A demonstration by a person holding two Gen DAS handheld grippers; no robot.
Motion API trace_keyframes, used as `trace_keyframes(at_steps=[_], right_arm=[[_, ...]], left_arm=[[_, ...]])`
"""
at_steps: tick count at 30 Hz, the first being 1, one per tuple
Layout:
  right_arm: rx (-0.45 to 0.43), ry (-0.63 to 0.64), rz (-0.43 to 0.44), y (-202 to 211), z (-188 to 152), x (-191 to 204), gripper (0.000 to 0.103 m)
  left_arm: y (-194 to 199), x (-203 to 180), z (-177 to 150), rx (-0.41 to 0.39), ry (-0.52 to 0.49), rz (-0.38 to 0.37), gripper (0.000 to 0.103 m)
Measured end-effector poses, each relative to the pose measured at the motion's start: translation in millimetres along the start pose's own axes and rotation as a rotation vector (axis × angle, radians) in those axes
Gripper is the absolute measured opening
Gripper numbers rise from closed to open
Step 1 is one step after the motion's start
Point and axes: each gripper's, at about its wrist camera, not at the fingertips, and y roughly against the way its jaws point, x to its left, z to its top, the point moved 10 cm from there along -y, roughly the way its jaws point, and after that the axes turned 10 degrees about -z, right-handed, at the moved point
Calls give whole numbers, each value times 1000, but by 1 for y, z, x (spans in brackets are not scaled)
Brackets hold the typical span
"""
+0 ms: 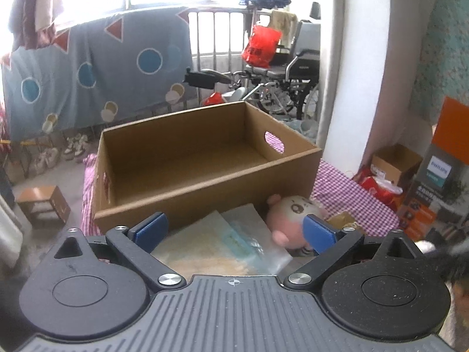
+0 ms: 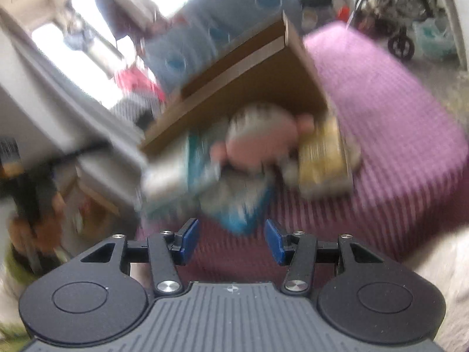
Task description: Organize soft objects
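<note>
An empty brown cardboard box (image 1: 205, 152) stands on a purple checked cloth (image 1: 351, 196). In front of it lie a pink round plush toy (image 1: 288, 214) and a clear plastic packet (image 1: 222, 243) with pale contents. My left gripper (image 1: 234, 231) is open wide just above the packet, pads apart from it. The right wrist view is blurred: the plush (image 2: 258, 140), a blue-and-white packet (image 2: 237, 202) and a yellow packet (image 2: 322, 152) lie by the box (image 2: 249, 79). My right gripper (image 2: 231, 242) is open over the cloth (image 2: 395, 117), short of the blue packet, with nothing between its pads.
A wheelchair (image 1: 281, 67) with a red bag (image 1: 259, 47) stands behind the box by a railing draped with a blue blanket (image 1: 96, 70). A small wooden stool (image 1: 44, 205) is on the floor at left. Cartons (image 1: 395, 164) are stacked at right.
</note>
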Motion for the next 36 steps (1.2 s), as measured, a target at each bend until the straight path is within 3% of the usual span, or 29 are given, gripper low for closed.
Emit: trace_keyframes(at_steps=[4,9,11,13,17,19,23,28,33,36], right_arm=[[121,21,-70,-22,-45,-7,52],[129,-11,-170,-23,-70,-30,51],[122,26,-208,-26,-71,-34,50],[153,116,-250,-44,-78,-35,47],[276,322,-341,-101,-108,-41,45],[369,340,-370,-131,-125,-48,45],[593,130,-343,-180,-164,-61,46],[749,-152,-370,-213,-223,-79,46],[696,-569,-467,-272,-236,-118,46],[646,-632,-540,-315,-240,-143,46]], left_arm=[[18,-18,-25,49,25,-59,100],[17,-72,-92,257,61,-291,99],[4,-84,-115,323,48,-276,94],[-7,-89,-127,340,14,-243,90],[-13,-72,-116,308,10,-162,90],[-9,-61,-104,271,9,-124,91],[0,-38,-88,203,41,-88,94],[5,-12,-87,153,114,-56,95],[6,23,-94,131,227,-24,95],[4,40,-102,147,281,-5,95]])
